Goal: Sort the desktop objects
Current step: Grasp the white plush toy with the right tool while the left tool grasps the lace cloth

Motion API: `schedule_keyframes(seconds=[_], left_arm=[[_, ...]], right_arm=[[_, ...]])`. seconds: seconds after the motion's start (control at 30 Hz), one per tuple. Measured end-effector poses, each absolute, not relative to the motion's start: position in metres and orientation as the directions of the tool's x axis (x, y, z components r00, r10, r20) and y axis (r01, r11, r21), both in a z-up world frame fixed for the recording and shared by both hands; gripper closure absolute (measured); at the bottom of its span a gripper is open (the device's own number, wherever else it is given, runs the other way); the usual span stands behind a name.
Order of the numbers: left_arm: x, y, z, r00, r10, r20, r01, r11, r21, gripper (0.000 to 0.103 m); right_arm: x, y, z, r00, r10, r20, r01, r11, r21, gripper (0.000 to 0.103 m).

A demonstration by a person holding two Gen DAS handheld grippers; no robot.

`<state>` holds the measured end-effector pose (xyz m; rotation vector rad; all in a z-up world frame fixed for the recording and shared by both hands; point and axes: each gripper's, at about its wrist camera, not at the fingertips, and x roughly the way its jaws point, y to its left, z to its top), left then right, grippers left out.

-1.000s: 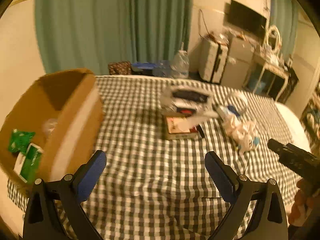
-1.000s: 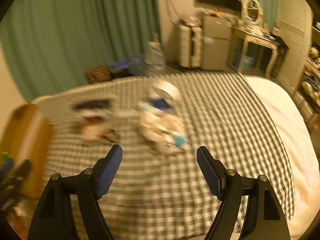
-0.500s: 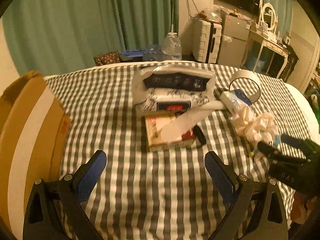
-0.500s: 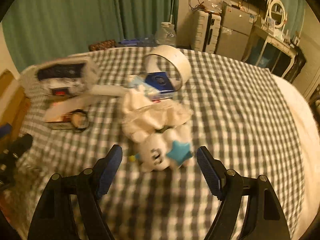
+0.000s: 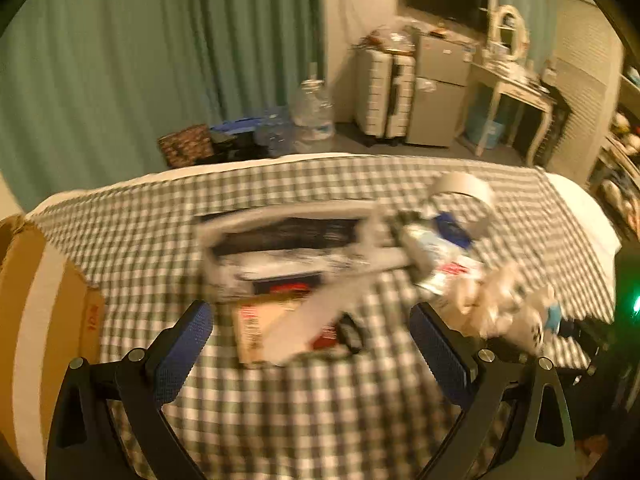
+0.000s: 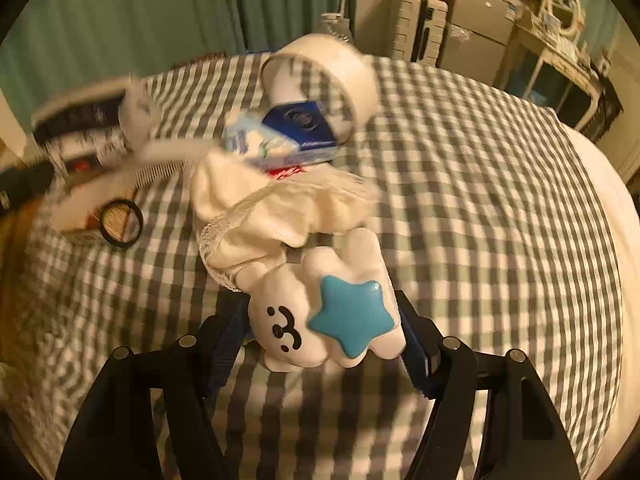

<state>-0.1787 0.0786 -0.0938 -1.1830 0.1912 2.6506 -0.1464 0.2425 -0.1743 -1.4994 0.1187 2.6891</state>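
My right gripper [image 6: 320, 340] was closing around the white plush toy with a blue star [image 6: 328, 312], its pads not clearly pressing yet. The toy lay on the checked cloth [image 6: 480, 208], touching the white fabric bundle [image 6: 272, 216]. My left gripper [image 5: 310, 354] stood wide apart, empty, above the cloth near the flat box [image 5: 276, 328].
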Motion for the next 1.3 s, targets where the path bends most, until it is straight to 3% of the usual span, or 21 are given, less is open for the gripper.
schedule_keyframes(seconds=[0.5, 0.8, 0.9, 0.97, 1.0, 1.03, 1.07, 1.1, 1.2, 1.3], left_arm=[[-0.16, 0.172, -0.117, -0.546, 0.266, -0.794, -0.4, -0.916, -0.032, 0.002], [-0.139, 0.234, -0.124, -0.437, 0.47, -0.766, -0.624, -0.772, -0.118, 0.002], [-0.145, 0.256, -0.132, -0.46, 0.449, -0.766, -0.645, -0.762, -0.06, 0.002], [-0.157, 0.266, -0.14, -0.437, 0.45, -0.779, -0.638, -0.766, -0.085, 0.004], [-0.161, 0.267, -0.144, -0.425, 0.451, -0.785, -0.636, -0.765, -0.095, 0.016], [-0.164, 0.27, -0.149, -0.412, 0.447, -0.794, -0.636, -0.765, -0.1, 0.055], [-0.167, 0.272, -0.154, -0.396, 0.426, -0.813, -0.632, -0.769, -0.095, 0.077], [-0.167, 0.271, -0.159, -0.374, 0.422, -0.826, -0.631, -0.768, -0.106, 0.087], [-0.162, 0.257, -0.149, -0.331, 0.52, -0.787, -0.645, -0.733, -0.213, 0.089], [-0.158, 0.241, -0.136, -0.37, 0.49, -0.789, -0.633, -0.755, -0.172, 0.091]], right_arm=[[-0.103, 0.324, -0.136, -0.616, -0.01, -0.788, -0.278, -0.933, 0.229, 0.034], [-0.1, 0.371, -0.15, -0.614, -0.087, -0.784, -0.395, -0.827, 0.401, 0.034], [-0.098, 0.379, -0.15, -0.619, -0.103, -0.779, -0.412, -0.802, 0.433, 0.034], [-0.095, 0.383, -0.15, -0.613, -0.087, -0.786, -0.428, -0.799, 0.422, 0.034], [-0.095, 0.386, -0.152, -0.615, -0.101, -0.782, -0.431, -0.787, 0.441, 0.034], [-0.094, 0.388, -0.154, -0.616, -0.11, -0.78, -0.438, -0.776, 0.455, 0.035], [-0.094, 0.391, -0.155, -0.615, -0.112, -0.78, -0.444, -0.769, 0.46, 0.035], [-0.094, 0.392, -0.156, -0.614, -0.113, -0.781, -0.447, -0.766, 0.462, 0.035], [-0.093, 0.393, -0.157, -0.614, -0.118, -0.781, -0.446, -0.764, 0.466, 0.035], [-0.089, 0.39, -0.148, -0.623, -0.111, -0.774, -0.431, -0.777, 0.459, 0.035]])
